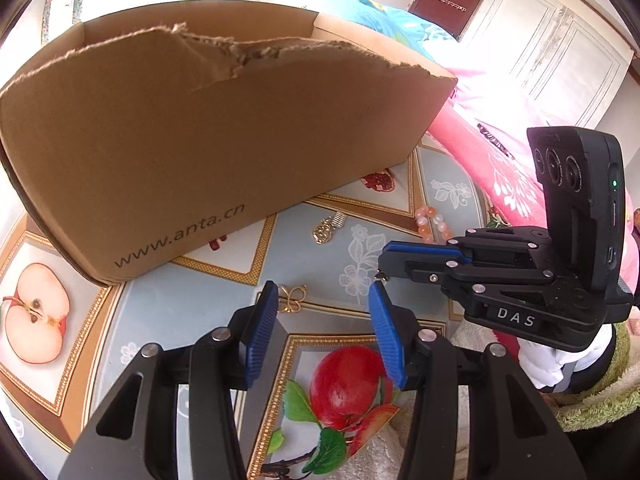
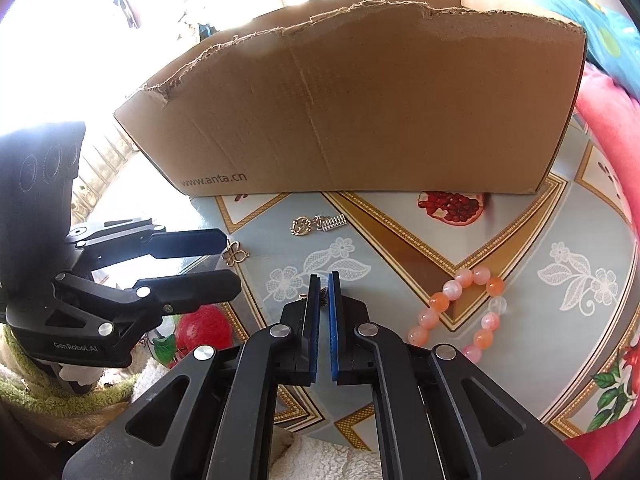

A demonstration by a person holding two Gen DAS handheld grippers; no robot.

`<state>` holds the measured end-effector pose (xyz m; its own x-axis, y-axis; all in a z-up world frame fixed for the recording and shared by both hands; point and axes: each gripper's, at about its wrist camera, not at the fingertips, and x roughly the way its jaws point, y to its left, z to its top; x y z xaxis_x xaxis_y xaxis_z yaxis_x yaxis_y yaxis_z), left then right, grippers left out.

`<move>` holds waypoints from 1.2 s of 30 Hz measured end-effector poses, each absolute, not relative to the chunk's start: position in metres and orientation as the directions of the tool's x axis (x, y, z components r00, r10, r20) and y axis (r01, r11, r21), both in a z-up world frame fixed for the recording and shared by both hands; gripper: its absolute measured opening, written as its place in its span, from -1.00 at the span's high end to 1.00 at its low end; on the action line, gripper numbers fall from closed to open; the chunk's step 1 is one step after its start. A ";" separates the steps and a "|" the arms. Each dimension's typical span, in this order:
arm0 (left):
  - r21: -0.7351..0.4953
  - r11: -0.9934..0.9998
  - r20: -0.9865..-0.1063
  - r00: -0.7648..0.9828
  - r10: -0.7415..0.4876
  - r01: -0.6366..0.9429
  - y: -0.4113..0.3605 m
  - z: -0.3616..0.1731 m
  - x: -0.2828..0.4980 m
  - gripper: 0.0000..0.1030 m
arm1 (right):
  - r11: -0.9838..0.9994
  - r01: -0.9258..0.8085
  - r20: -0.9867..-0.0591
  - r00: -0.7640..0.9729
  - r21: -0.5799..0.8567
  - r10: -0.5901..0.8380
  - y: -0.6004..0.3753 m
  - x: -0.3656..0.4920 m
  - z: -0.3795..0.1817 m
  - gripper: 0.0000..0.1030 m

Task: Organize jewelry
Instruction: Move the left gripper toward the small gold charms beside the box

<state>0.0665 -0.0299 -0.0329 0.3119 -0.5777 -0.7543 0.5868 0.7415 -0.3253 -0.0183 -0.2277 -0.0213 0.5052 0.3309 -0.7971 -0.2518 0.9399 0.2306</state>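
A torn-edged cardboard box (image 1: 192, 140) (image 2: 380, 112) stands on the fruit-patterned table. My left gripper (image 1: 322, 308) (image 2: 233, 263) is open, nothing pressed between its blue pads. A gold butterfly-shaped piece (image 1: 292, 298) (image 2: 236, 255) lies on the cloth right at its left fingertip. My right gripper (image 2: 325, 286) (image 1: 382, 266) is shut on a small dark-gold jewelry piece (image 2: 322, 293) (image 1: 383, 276) that peeks out at its tips. A gold round pendant (image 2: 301, 226) (image 1: 322, 232) and a silver ribbed piece (image 2: 331, 223) (image 1: 339, 218) lie near the box. A pink-orange bead bracelet (image 2: 460, 308) (image 1: 434, 224) lies to the right.
The tablecloth (image 2: 400, 248) carries apple and pomegranate prints. A pink patterned blanket (image 1: 500, 152) lies past the table's right edge. White cabinet doors (image 1: 560, 52) stand behind it. A green fuzzy sleeve (image 2: 60, 392) shows under the left gripper.
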 end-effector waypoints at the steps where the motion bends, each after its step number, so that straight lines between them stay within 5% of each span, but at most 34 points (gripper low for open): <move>1: -0.330 0.739 -0.753 0.309 -0.582 0.588 -0.031 -0.033 0.065 0.11 | 0.940 -0.251 -0.796 0.506 0.233 0.332 -0.228 -0.018 -0.023 0.94; 14: -0.388 0.704 -0.717 0.286 -0.636 0.595 -0.039 -0.031 0.055 0.11 | 0.933 -0.249 -0.786 0.508 0.260 0.354 -0.239 -0.019 -0.026 0.94; 26: -0.059 0.797 -0.802 0.447 -0.397 0.601 -0.061 -0.032 0.049 0.13 | 0.929 -0.237 -0.774 0.516 0.284 0.368 -0.251 -0.023 -0.023 0.93; 36: 0.006 0.830 -0.820 0.478 -0.314 0.557 -0.065 -0.035 0.049 0.54 | 0.931 -0.237 -0.773 0.521 0.278 0.363 -0.251 -0.025 -0.022 0.93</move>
